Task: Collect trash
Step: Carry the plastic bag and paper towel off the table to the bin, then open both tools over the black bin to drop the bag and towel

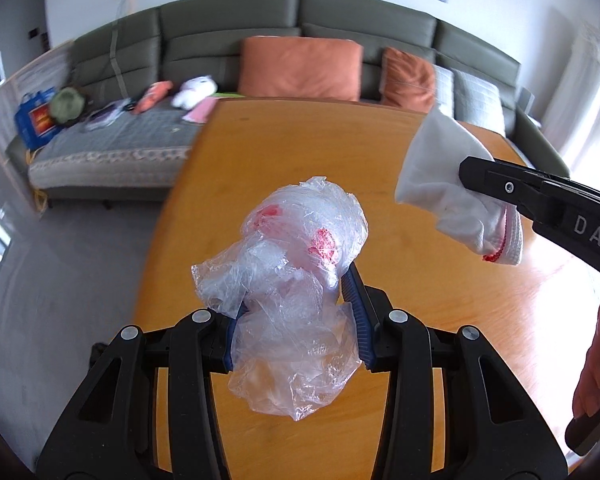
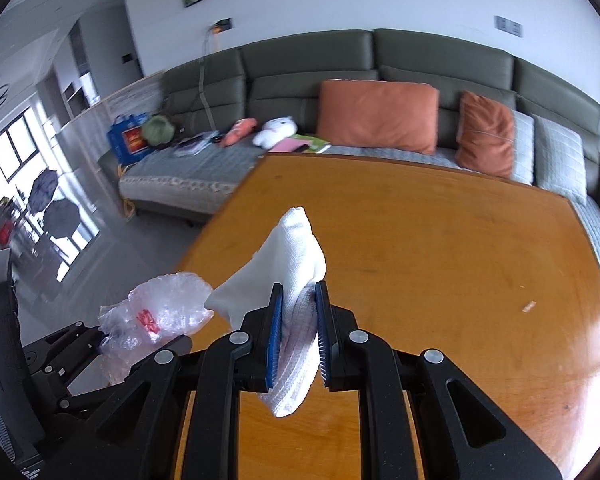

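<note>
Left gripper (image 1: 300, 320) clamps crumpled plastic bag (image 1: 296, 276), right gripper (image 2: 299, 332) pinches white tissue (image 2: 296, 280) above tabletop (image 2: 440, 248); loose bag could slip out.

Orange-brown wooden table (image 2: 440, 248), glossy top, glare at near right edge. One small pale scrap (image 2: 528, 307) lying flat on right side, well apart from everything else. Faint dark specks on the wood. Grey floor (image 1: 80, 264) to the left. Sofa seat (image 2: 204, 164) behind far edge, touching or apart unclear.
</note>
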Tool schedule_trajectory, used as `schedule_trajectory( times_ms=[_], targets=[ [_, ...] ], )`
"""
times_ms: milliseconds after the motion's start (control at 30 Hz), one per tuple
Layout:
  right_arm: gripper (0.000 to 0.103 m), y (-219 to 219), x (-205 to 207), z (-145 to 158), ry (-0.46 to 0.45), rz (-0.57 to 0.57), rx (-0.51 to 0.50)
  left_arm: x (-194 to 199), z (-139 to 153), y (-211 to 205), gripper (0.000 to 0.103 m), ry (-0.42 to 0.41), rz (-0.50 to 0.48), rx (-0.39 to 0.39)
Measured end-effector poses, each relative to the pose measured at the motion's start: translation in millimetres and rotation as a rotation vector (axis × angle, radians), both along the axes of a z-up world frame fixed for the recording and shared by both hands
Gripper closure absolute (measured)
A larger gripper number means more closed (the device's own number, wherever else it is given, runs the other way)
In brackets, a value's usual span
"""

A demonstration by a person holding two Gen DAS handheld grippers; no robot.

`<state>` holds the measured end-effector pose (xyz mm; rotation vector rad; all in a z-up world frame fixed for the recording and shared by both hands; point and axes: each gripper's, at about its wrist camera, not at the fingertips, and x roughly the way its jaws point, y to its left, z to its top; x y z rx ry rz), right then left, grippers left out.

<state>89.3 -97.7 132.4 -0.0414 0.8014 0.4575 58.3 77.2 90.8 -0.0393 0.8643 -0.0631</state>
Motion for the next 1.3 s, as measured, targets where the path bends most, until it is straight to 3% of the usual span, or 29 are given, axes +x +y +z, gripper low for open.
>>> schedule_trajectory(
  times_ms=[267,800,1133,1167,1200,1233,1267,1300],
  targets=[
    [0.086,106,-31,0,0.005,0.198,-0.019,-46,-5,85,0.061,-0.002,0.167,-0.009],
    [0.086,320,-132,-29,0.081,0.604,-0.043,-181,-37,270,0.06,0.065,0.616,-0.029],
    [0.086,409,-164,-53,0.123,0.73,-0.064,-227,-65,349,0.06,0.153,0.798,-0.034],
    [0.084,416,-165,-54,0.133,0.743,-0.055,-228,-68,356,0.06,0.16,0.809,-0.037],
    [0.07,421,-165,-56,0.144,0.751,-0.051,-226,-70,360,0.06,0.169,0.809,-0.043],
    [0.059,426,-163,-57,0.154,0.754,-0.052,-223,-74,365,0.051,0.187,0.805,-0.051],
    [0.039,432,-163,-57,0.156,0.749,-0.051,-220,-77,368,0.041,0.206,0.807,-0.051],
    [0.037,436,-161,-56,0.145,0.744,-0.044,-218,-79,372,0.009,0.227,0.833,-0.032]
  ],
)
